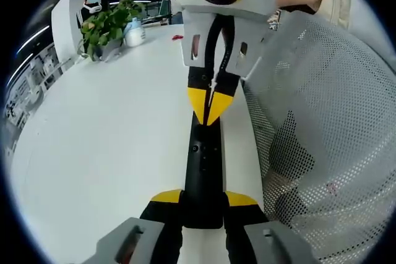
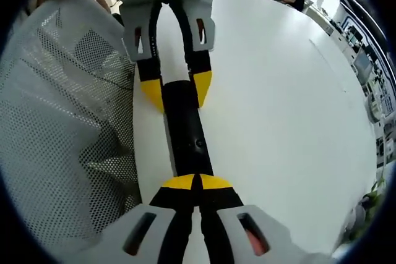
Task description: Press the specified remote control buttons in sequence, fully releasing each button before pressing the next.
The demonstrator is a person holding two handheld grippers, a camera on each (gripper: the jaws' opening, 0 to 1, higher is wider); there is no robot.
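Left gripper (image 1: 203, 201) grasps the near end of the black remote control (image 1: 203, 171), which lies on the white worktop (image 1: 111, 153) beside a mesh chair back (image 1: 322, 122). Right gripper (image 1: 211, 110), jaws clenched together, tips touching the remote's far end. Beyond, potted plant (image 1: 108, 26).

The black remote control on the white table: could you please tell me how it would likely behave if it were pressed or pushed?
The remote control looks long, slim and rigid, so it probably won't flex. The left gripper straddles one end, which should stop it sliding on the smooth white table. The right gripper presses with closed tips; being flat, the remote seems unlikely to roll.
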